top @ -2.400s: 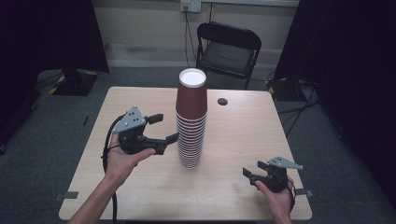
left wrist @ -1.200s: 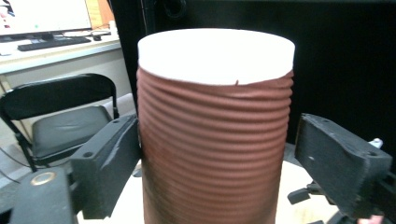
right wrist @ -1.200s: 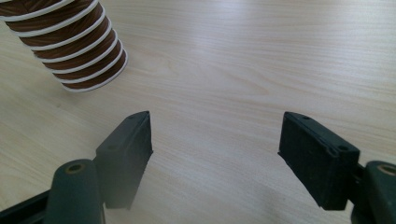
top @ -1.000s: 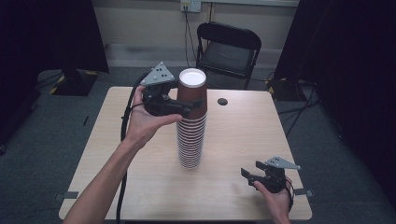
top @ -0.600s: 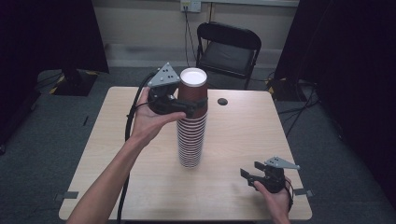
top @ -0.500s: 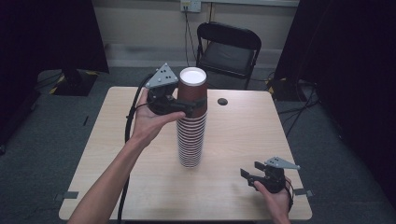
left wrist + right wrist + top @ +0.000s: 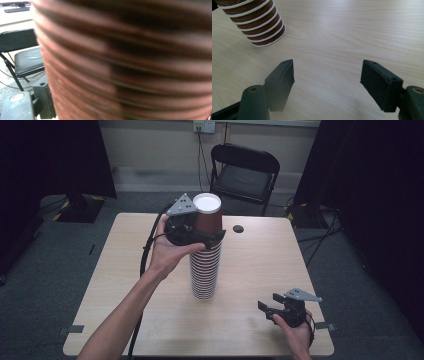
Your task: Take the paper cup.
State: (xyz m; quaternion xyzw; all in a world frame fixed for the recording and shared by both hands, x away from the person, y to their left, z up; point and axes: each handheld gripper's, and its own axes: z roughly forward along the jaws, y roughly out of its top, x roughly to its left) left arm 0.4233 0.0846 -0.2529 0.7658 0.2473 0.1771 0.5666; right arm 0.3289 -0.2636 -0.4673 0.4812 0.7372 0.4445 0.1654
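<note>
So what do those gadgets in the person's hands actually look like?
Both are black handheld devices. The left gripper and right gripper each carry a grey three-cornered plate on top and two blocky black jaws. A black cable trails from the left one. The forearms are bare, no sleeves.

Tall cup stack (image 7: 205, 255) stands mid-table, the main obstacle. Bare table (image 7: 250, 270) all around it; small black disc (image 7: 238, 228) near the far edge. Right gripper (image 7: 272, 308) has bare wood ahead; stack well off.
</note>
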